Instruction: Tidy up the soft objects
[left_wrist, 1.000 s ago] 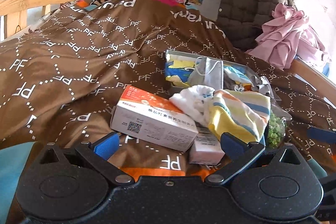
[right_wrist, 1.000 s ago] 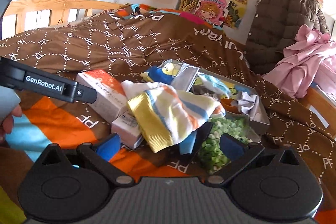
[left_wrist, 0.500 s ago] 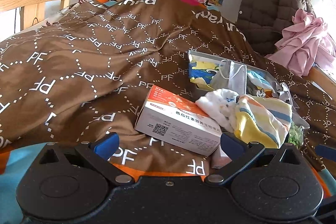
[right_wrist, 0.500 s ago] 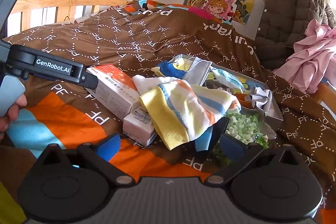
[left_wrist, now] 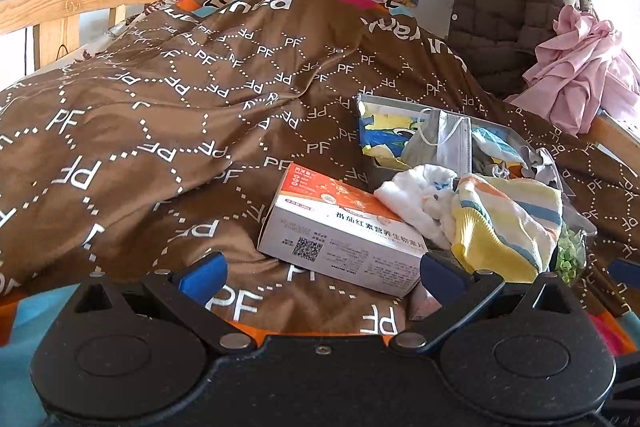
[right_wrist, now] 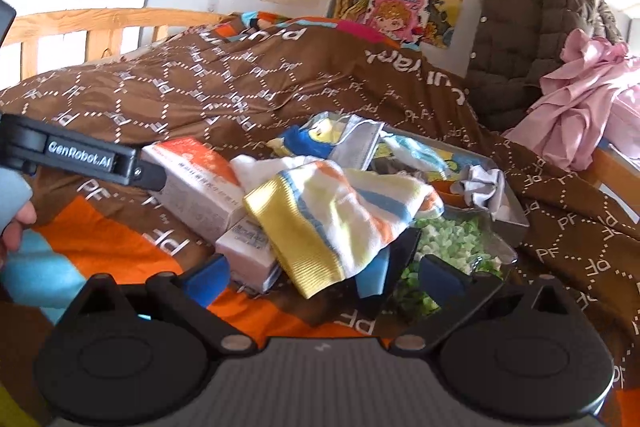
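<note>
Left gripper (left_wrist: pixel 320 273) hovering, fingers spread wide, empty, facing orange-white cardboard box (left_wrist: pixel 336 231). Striped yellow-orange-blue knit sock (right_wrist: pixel 340 211) draping over box beside grey metal tray (right_wrist: pixel 512 215). Right gripper (right_wrist: pixel 322 277) gaping, empty; pinching sock's yellow cuff, avoiding box, looking best.

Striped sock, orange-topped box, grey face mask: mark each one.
Striped sock (right_wrist: pixel 340 211), right wrist view, middle of its striped body.
Orange-topped box (left_wrist: pixel 340 231), left wrist view, white front face.
Grey face mask (left_wrist: pixel 450 143), left wrist view, pleated panel.
</note>
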